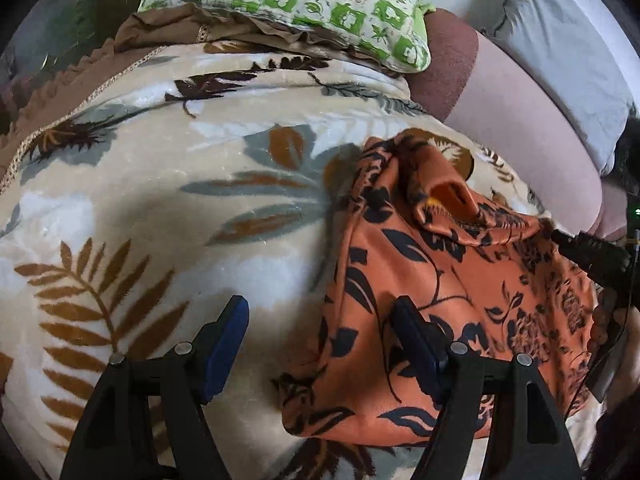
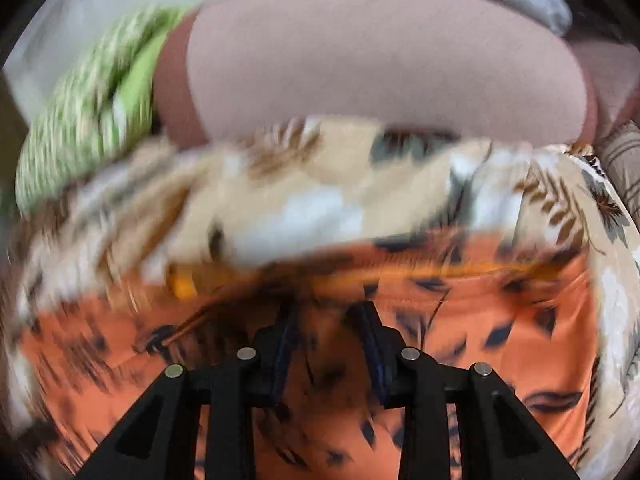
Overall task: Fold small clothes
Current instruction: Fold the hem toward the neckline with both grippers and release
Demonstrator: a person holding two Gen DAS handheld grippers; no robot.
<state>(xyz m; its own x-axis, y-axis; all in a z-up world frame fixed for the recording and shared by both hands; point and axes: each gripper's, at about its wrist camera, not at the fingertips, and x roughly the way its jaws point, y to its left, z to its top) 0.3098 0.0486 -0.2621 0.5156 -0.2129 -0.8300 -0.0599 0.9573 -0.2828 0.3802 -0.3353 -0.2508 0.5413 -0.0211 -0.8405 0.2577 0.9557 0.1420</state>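
Left wrist view: the left gripper (image 1: pixel 320 344) hangs wide and empty over the orange floral garment's (image 1: pixel 452 300) left edge. The garment lies folded on the leaf-print blanket (image 1: pixel 160 200), long axis running away from the camera; bare blanket lies left, the green pillow (image 1: pixel 300 4) beyond.

Right wrist view, blurred: the right gripper (image 2: pixel 328 320) is narrowly parted, empty, above the garment (image 2: pixel 500 320).

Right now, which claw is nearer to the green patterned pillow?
Left. The left claw hangs open over the orange garment's left edge, with the green patterned pillow straight ahead. The right claw is above the garment's middle, the pillow far to its left.
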